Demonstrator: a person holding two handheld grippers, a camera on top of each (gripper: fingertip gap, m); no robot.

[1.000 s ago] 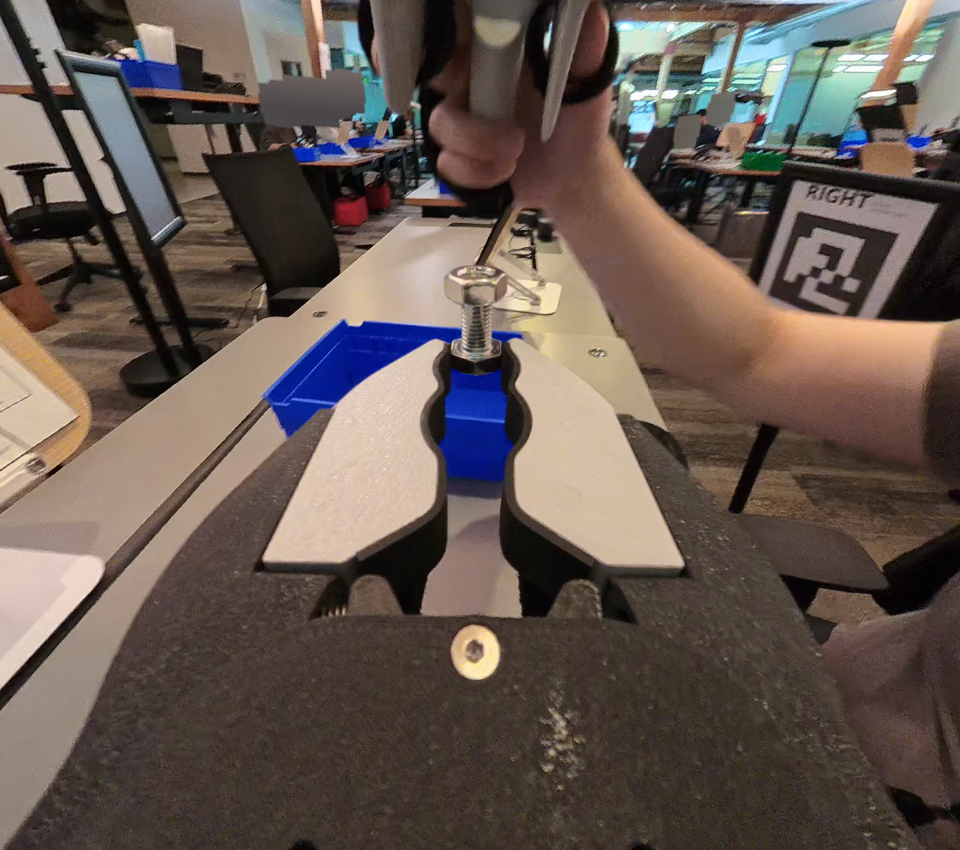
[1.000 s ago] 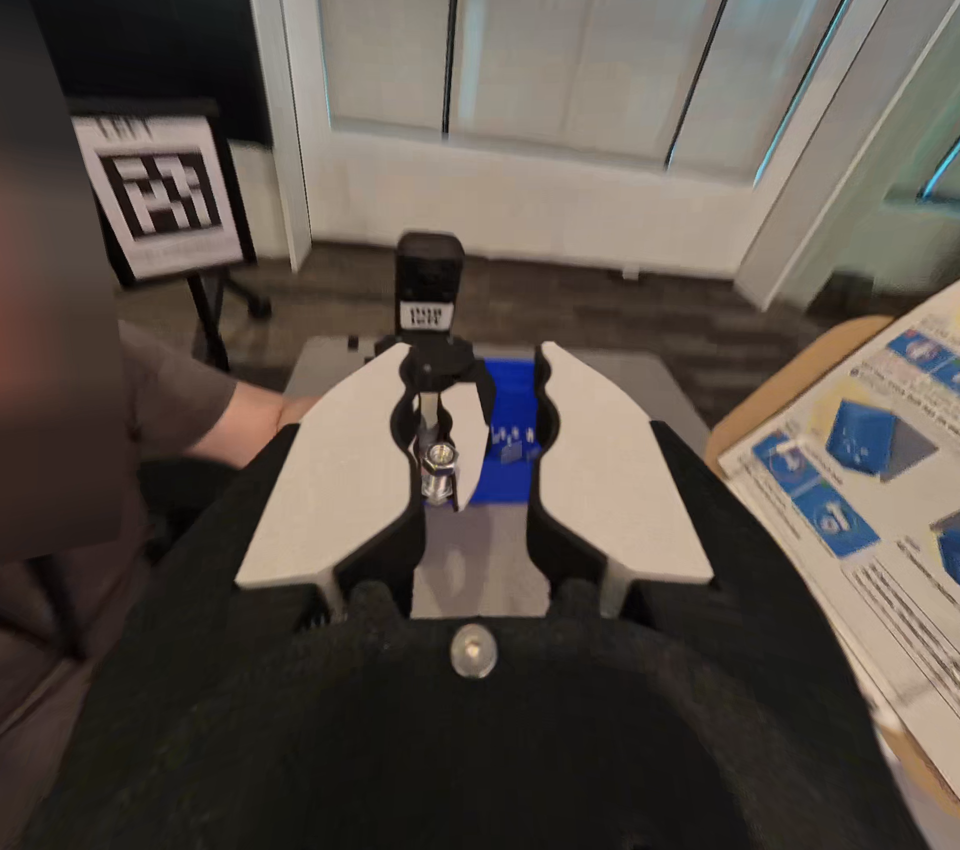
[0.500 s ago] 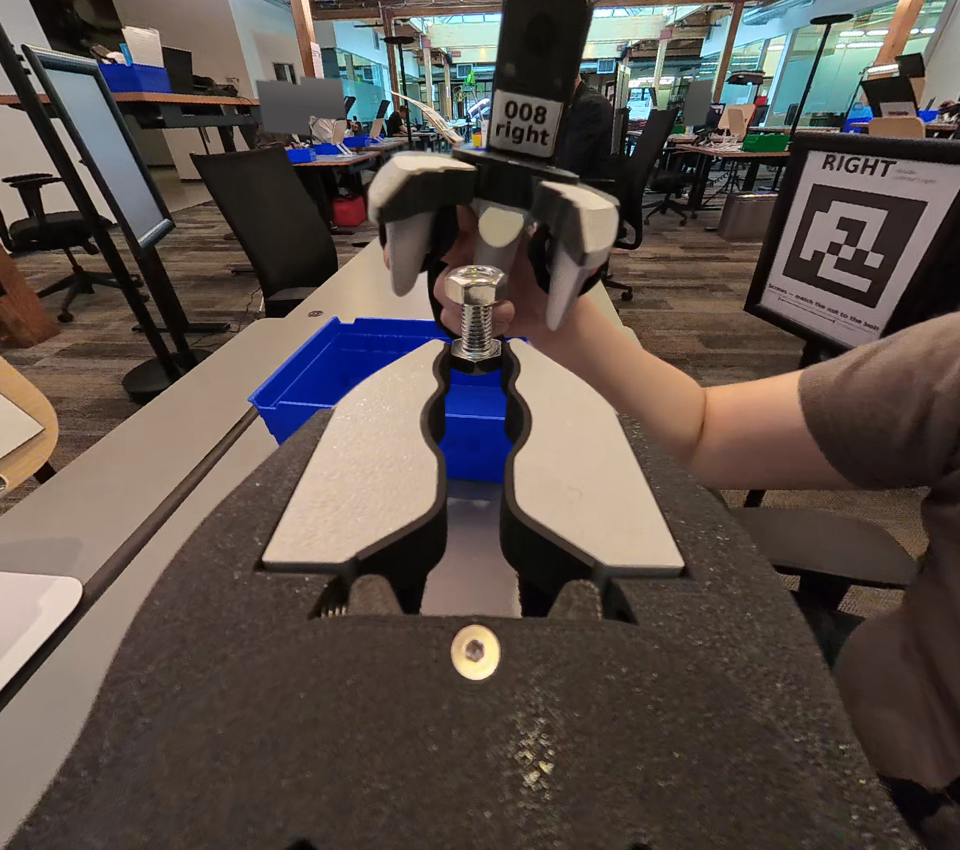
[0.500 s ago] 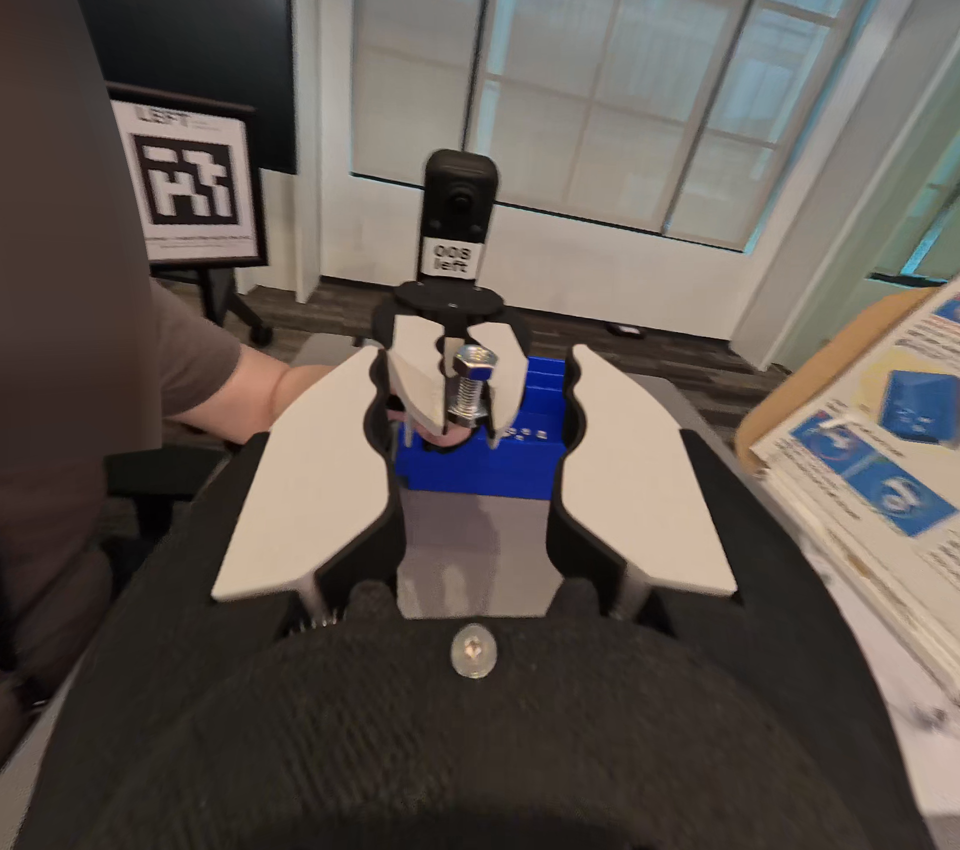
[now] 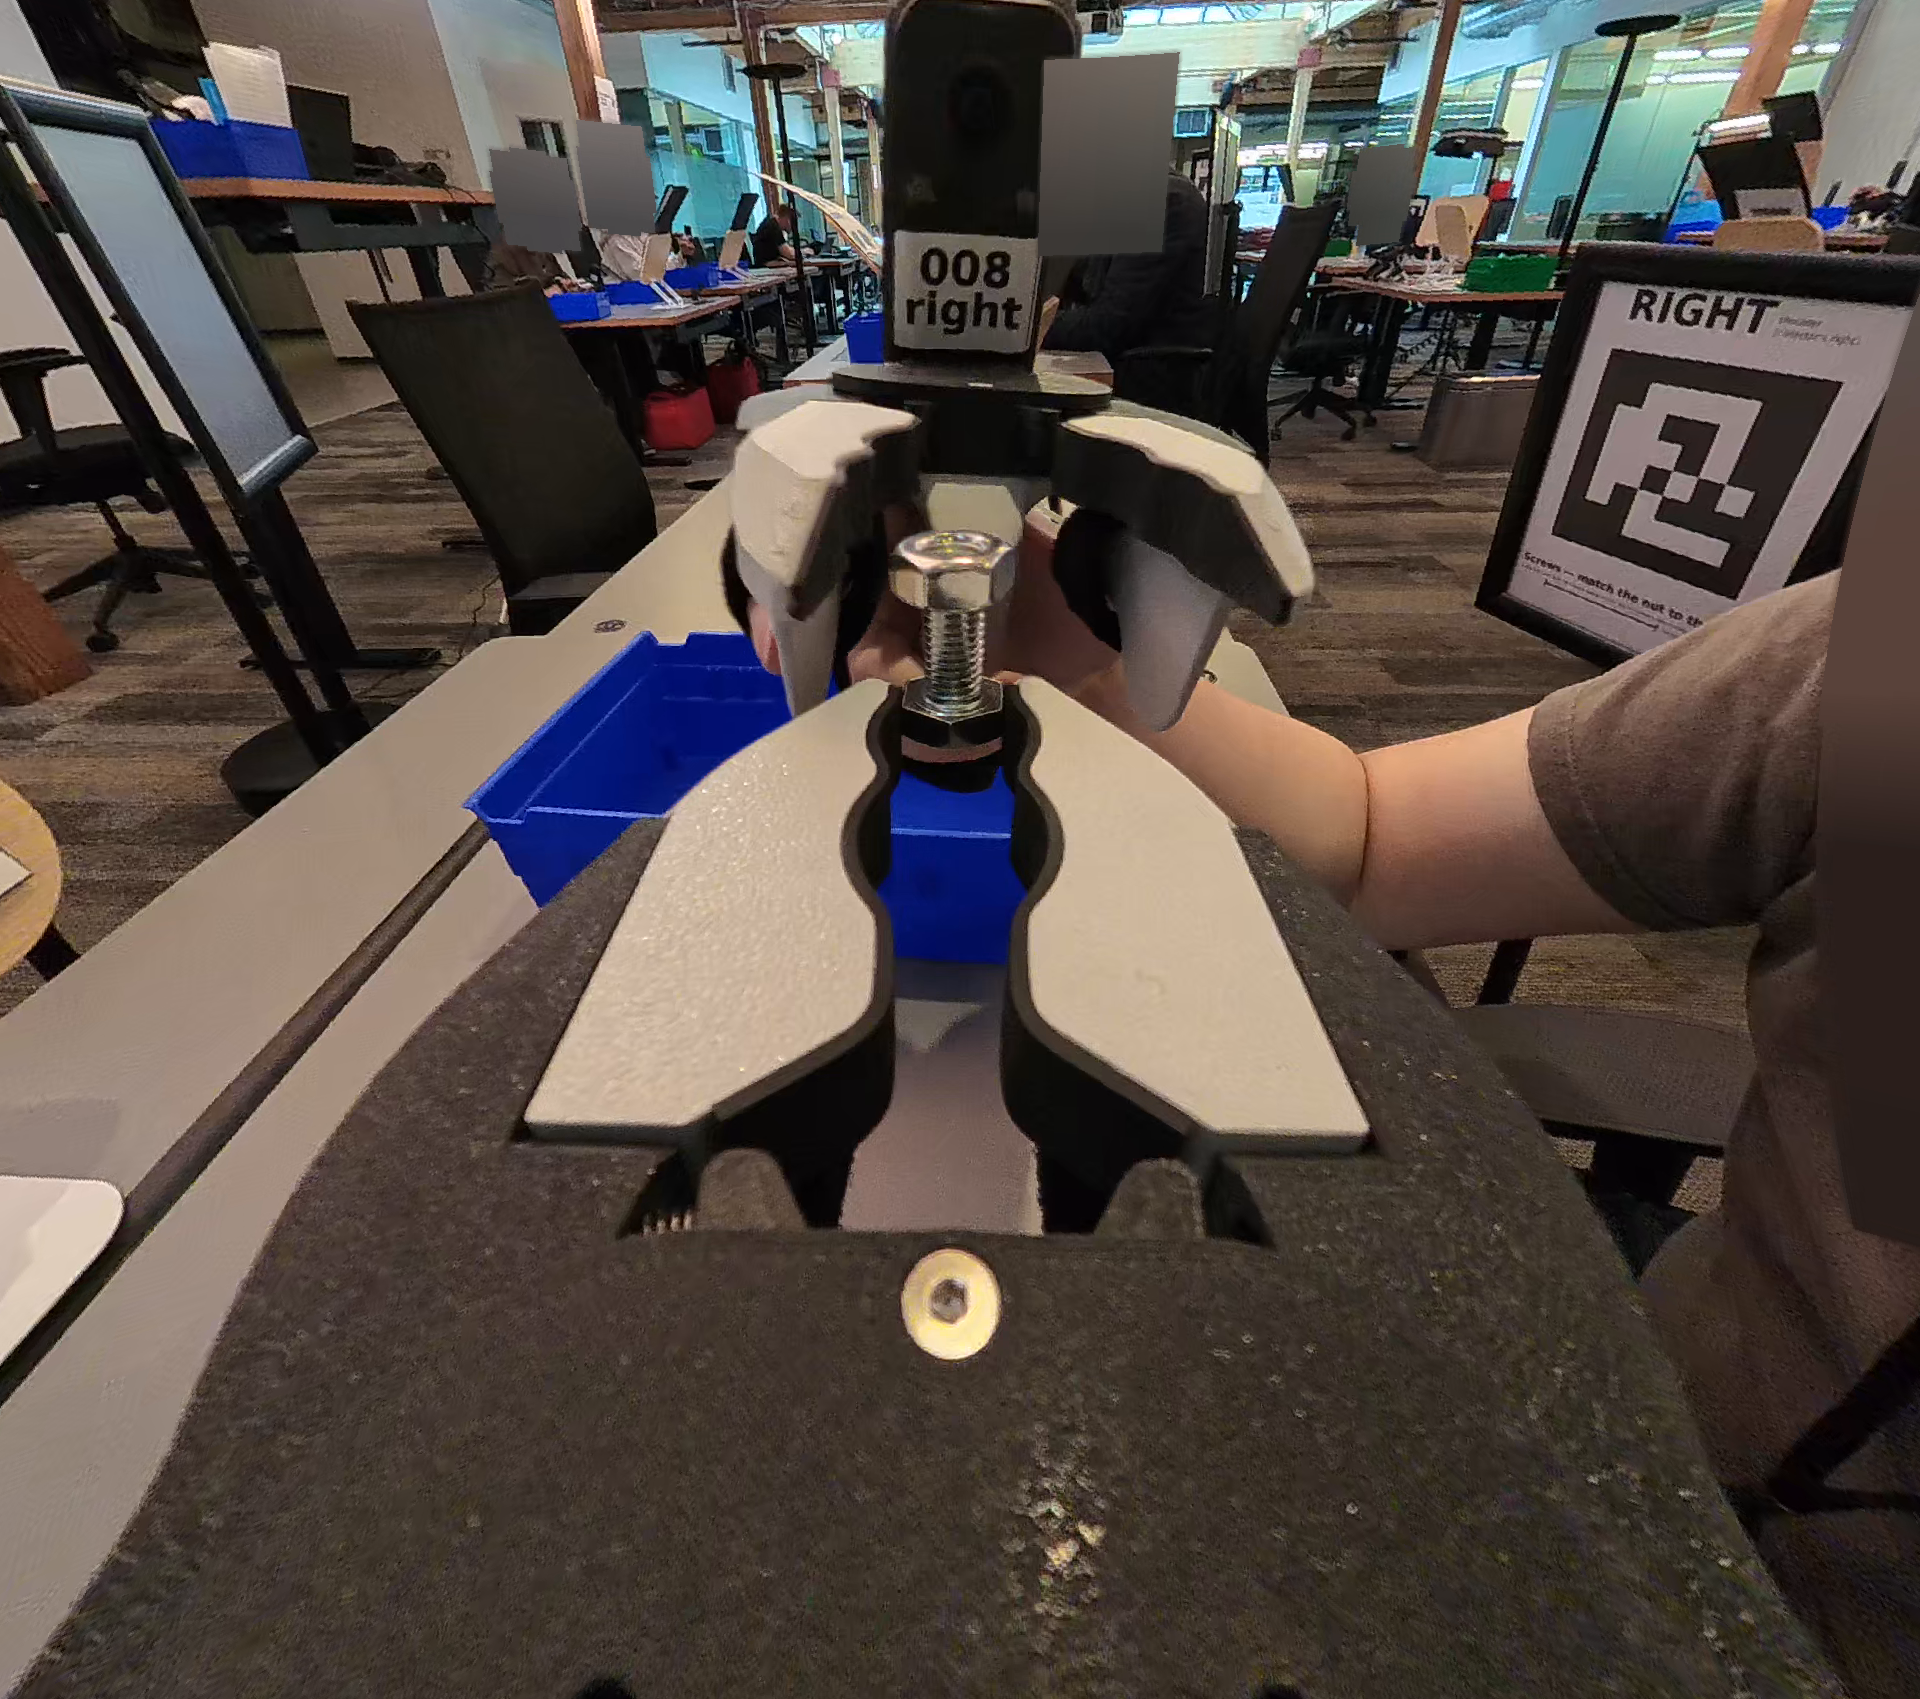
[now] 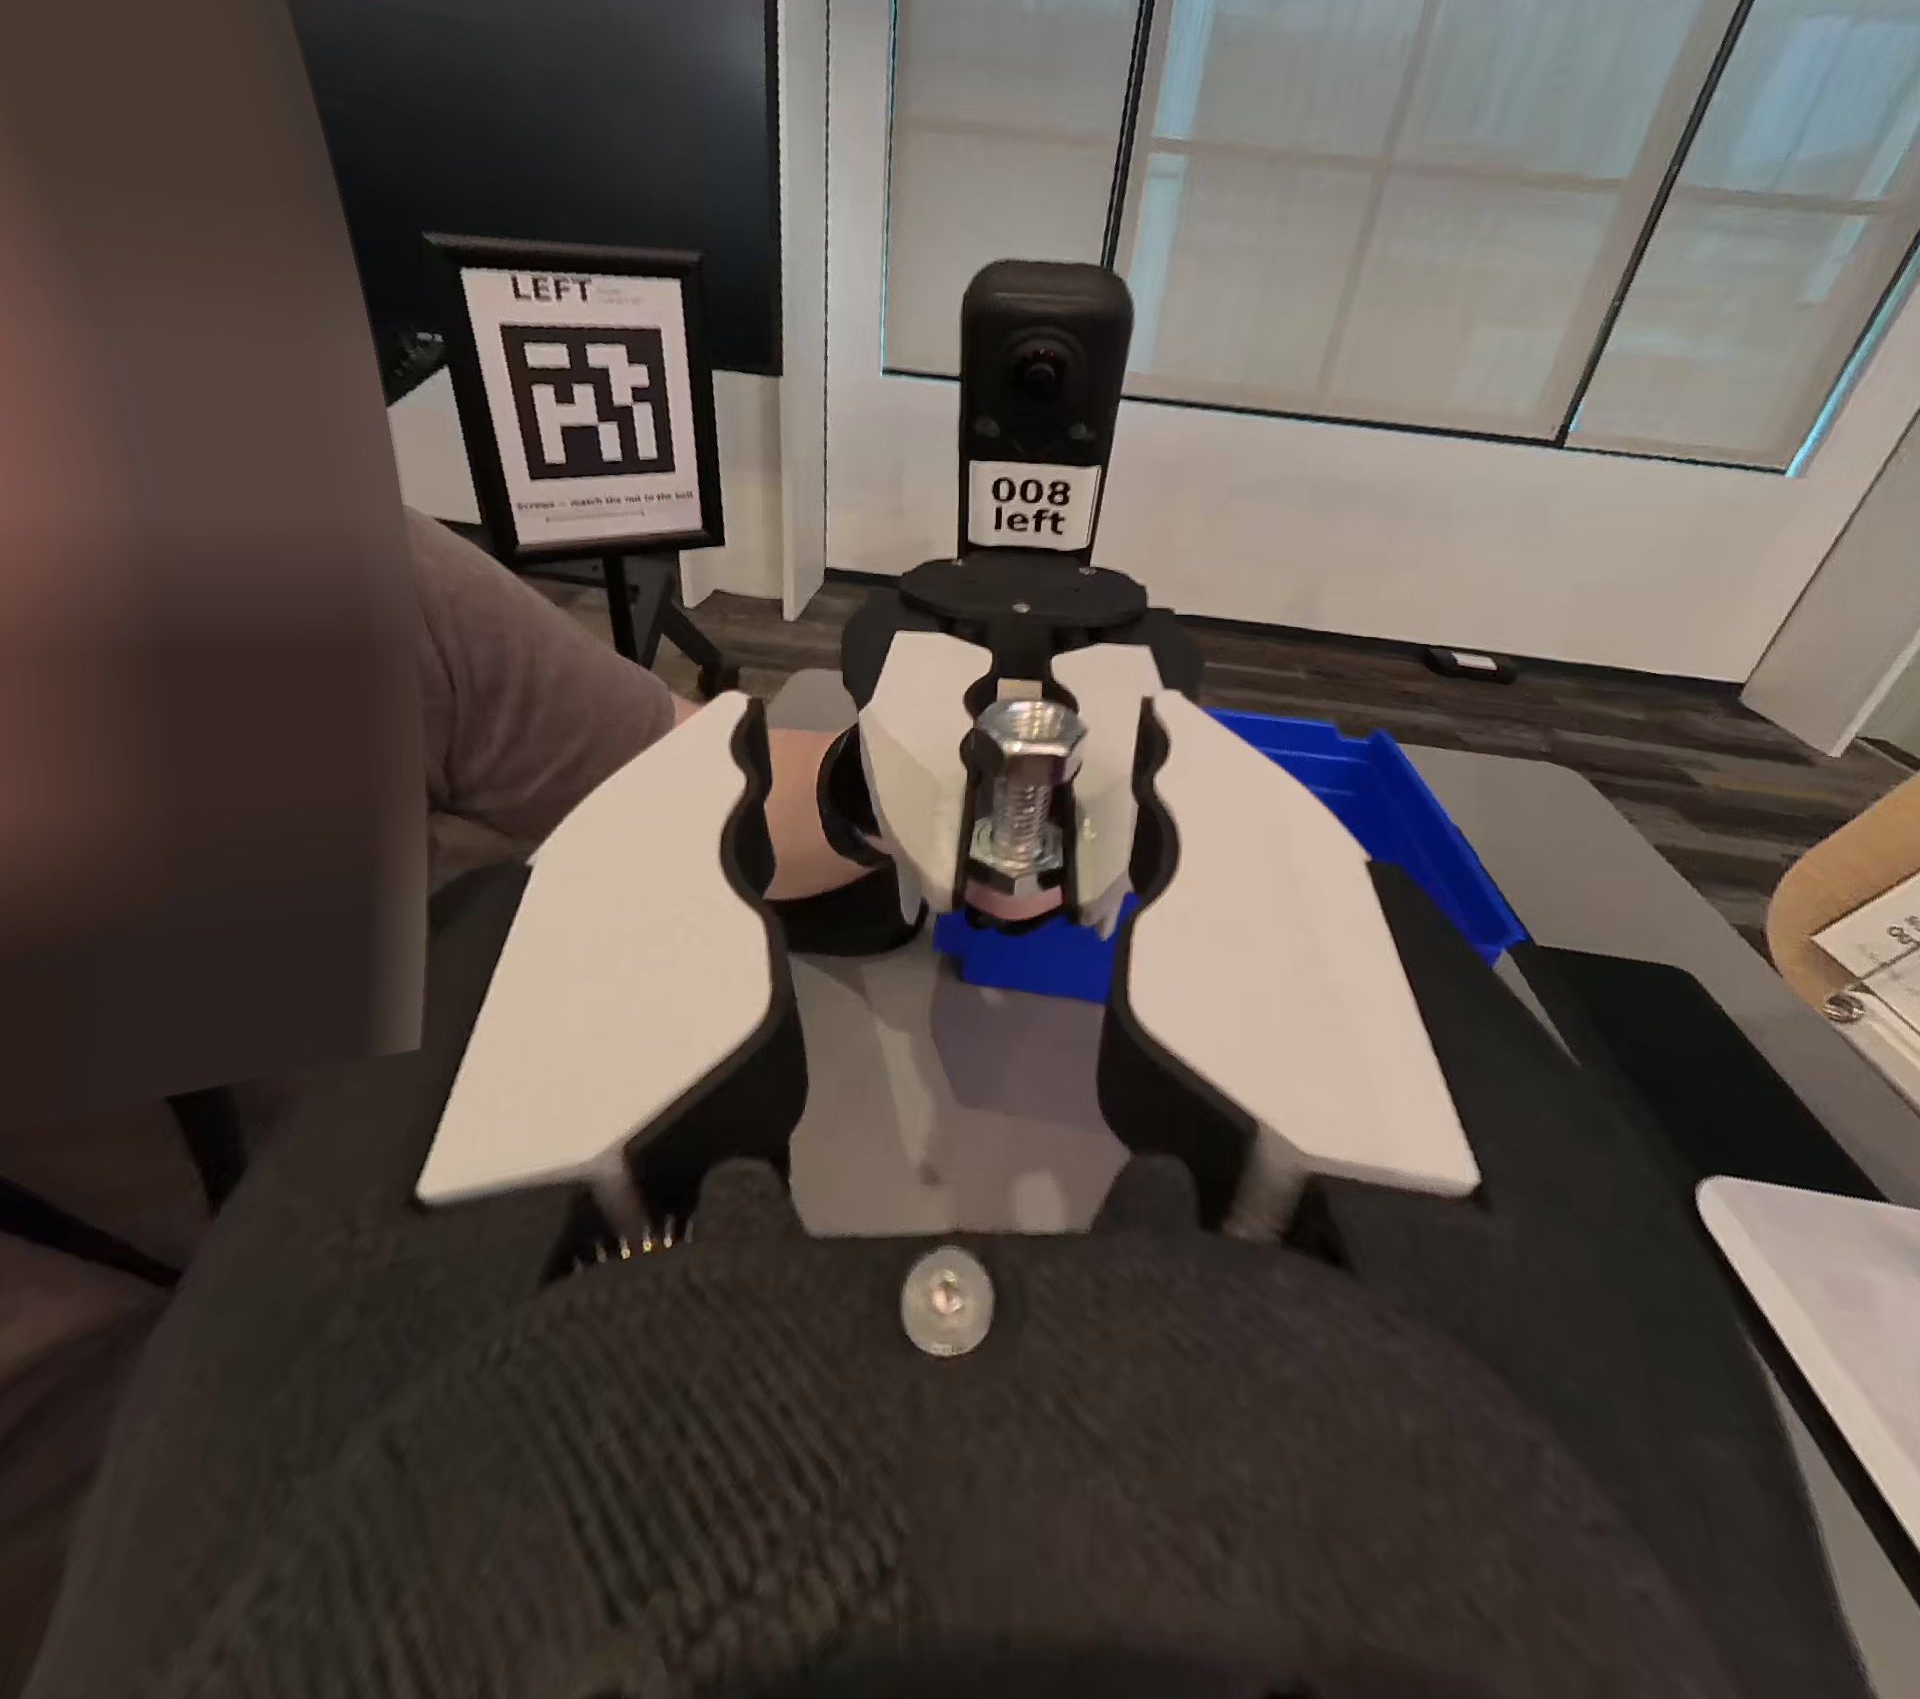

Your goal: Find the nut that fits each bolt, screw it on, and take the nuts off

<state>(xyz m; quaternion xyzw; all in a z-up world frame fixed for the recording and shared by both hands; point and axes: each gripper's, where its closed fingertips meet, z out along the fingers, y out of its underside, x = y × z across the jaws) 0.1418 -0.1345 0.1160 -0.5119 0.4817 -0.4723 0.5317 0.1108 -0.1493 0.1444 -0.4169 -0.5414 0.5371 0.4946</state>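
My left gripper (image 5: 951, 714) pinches a nut (image 5: 952, 701) with its bolt (image 5: 954, 610) upright, above the blue bin (image 5: 623, 776) at the counter's far edge. My right gripper (image 6: 951, 828), fingers spread and empty, must close on the bolt head, I judge.

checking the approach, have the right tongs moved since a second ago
Yes. In the left wrist view the right tongs have come down from above the bolt to open around it, against the blue bin.
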